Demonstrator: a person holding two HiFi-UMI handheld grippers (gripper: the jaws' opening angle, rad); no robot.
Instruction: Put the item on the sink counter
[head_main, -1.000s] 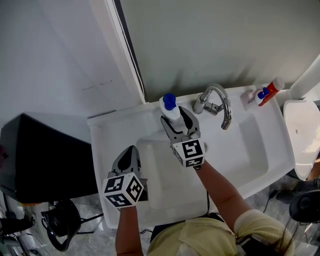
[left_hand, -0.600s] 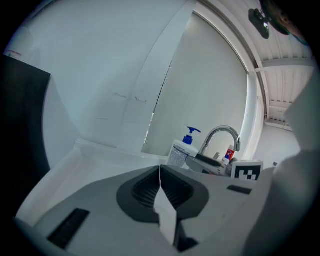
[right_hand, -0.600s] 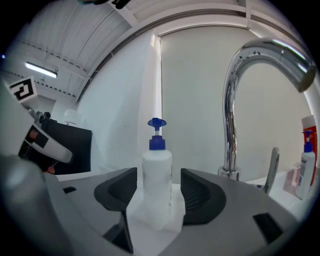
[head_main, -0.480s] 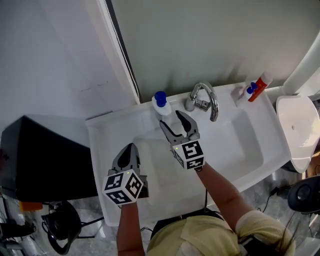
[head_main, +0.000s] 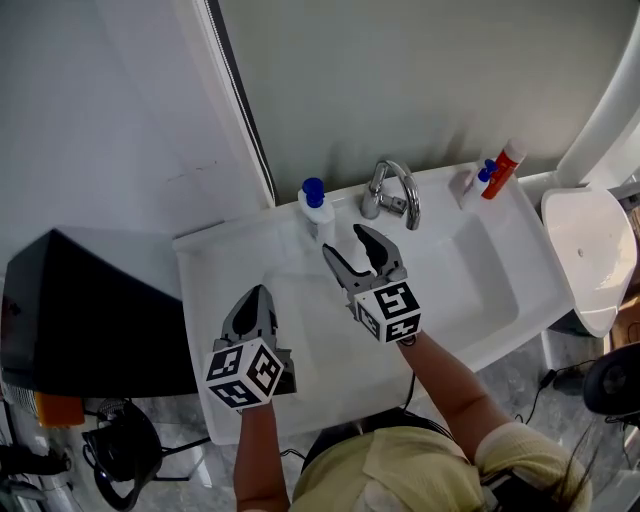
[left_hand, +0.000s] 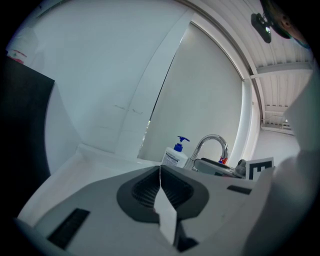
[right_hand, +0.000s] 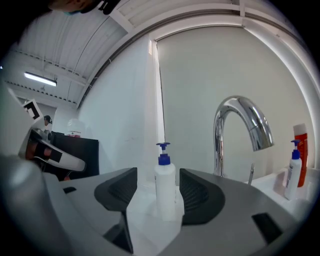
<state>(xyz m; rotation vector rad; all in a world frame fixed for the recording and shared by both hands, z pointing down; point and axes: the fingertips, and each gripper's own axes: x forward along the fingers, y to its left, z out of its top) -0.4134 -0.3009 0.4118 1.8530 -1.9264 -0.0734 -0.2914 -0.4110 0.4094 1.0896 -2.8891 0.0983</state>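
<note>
Pump bottle (head_main: 314, 205) upright on sink counter (head_main: 230, 250) | my right gripper (head_main: 345, 242) agape, clear of it; left gripper (head_main: 258, 298) closed, empty | risk: a careless swing topples bottle.

Pump bottle (head_main: 313, 208): upright on the back ledge of the sink counter (head_main: 215, 256), just left of the faucet (head_main: 392, 190). Tall bottle (head_main: 499, 165) and smaller bottle (head_main: 486, 174): side by side at the counter's back right corner, toilet (head_main: 585, 255) beyond to the right. Right gripper (head_main: 345, 243): over the basin (head_main: 470, 290), before the pump bottle and apart from it; left gripper (head_main: 258, 297) to its left, nearer the person.
</note>
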